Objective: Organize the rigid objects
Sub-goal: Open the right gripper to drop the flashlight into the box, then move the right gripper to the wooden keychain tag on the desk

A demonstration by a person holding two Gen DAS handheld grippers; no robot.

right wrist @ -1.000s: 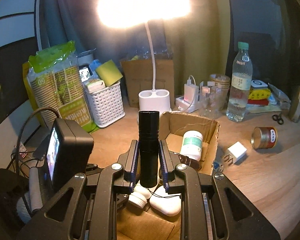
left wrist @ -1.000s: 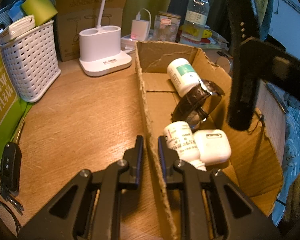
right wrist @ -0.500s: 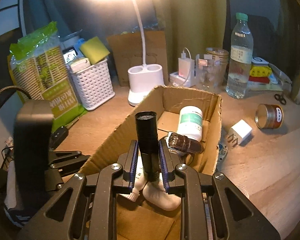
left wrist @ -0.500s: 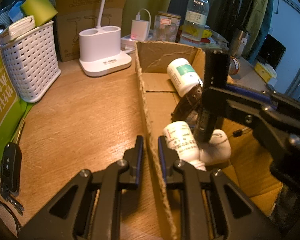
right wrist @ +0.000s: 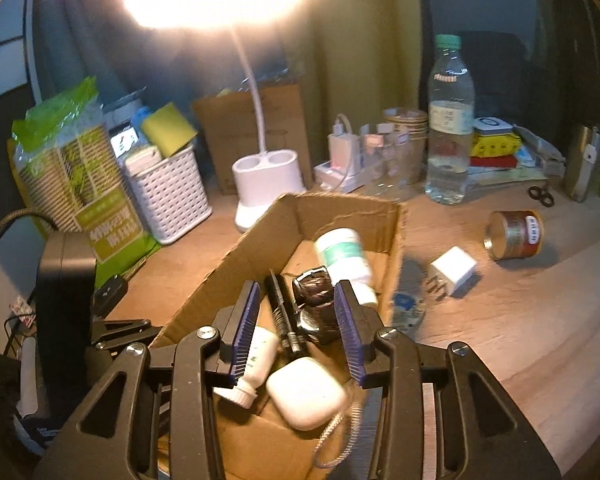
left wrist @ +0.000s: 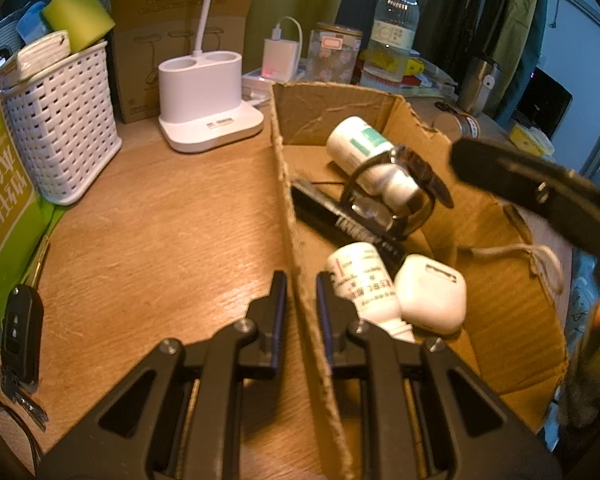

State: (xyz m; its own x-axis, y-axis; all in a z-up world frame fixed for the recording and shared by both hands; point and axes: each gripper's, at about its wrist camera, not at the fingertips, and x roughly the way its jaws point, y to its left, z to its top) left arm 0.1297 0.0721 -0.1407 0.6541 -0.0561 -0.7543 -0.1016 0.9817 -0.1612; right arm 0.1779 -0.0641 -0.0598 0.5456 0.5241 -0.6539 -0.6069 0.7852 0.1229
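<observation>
My left gripper (left wrist: 301,304) is shut on the near left wall of an open cardboard box (left wrist: 288,184). Over the box my right gripper (right wrist: 296,320) has its jaws opening, with nothing pressed between the pads. One of its fingers (left wrist: 500,168) shows blurred in the left wrist view. Below it a black flashlight (right wrist: 282,312) (left wrist: 340,220) lies on the box floor. Beside it are a brown-strap watch (right wrist: 316,284), a green-labelled white bottle (right wrist: 342,256), a small white bottle (right wrist: 256,364) and a white earbud case (right wrist: 304,392).
On the wooden desk right of the box lie a white charger cube (right wrist: 454,272) and a tin can (right wrist: 514,234). A water bottle (right wrist: 448,120), lamp base (left wrist: 208,92) and white basket (left wrist: 60,120) stand behind. A car key (left wrist: 20,328) lies at the left.
The right gripper came down into the box with the flashlight and spread its jaws. The flashlight left its pads and now lies on the box floor. The left gripper kept still.
</observation>
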